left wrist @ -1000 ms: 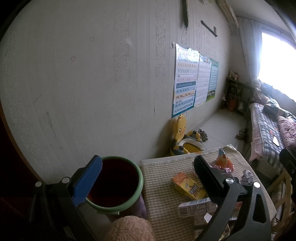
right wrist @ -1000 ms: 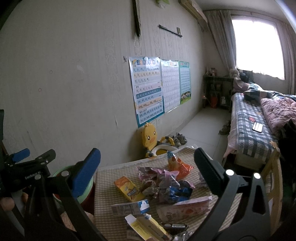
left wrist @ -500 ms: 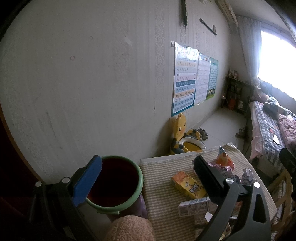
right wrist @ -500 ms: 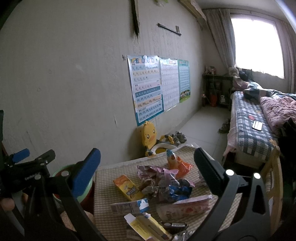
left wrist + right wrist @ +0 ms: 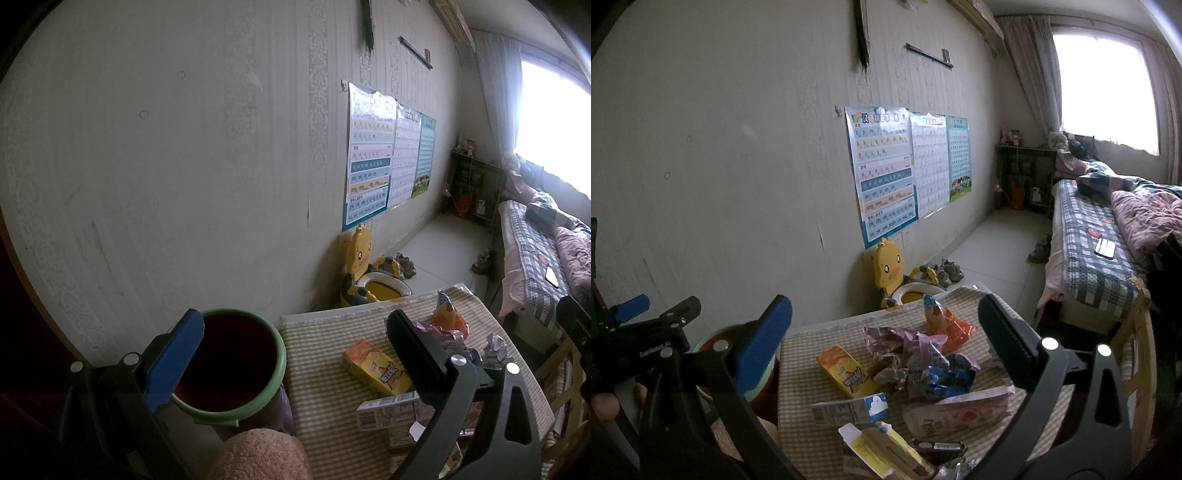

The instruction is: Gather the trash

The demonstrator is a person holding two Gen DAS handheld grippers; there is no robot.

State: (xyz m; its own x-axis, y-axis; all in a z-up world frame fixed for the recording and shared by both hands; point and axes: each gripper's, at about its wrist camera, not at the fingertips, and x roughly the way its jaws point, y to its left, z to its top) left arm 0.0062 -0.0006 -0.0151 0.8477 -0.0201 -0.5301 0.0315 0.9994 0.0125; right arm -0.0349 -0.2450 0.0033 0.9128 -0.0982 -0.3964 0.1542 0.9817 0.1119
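Green-rimmed bin (image 5: pixel 236 365) and wrappers (image 5: pixel 923 358) lie unchanged; both grippers' jaws stay spread wide, empty.

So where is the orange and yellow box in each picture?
Left wrist view: the orange and yellow box lies on the striped tablecloth, right of centre, beside the green bucket.
Right wrist view: the box lies low, left of centre.
Shared landmark: the yellow duck potty by the wall.
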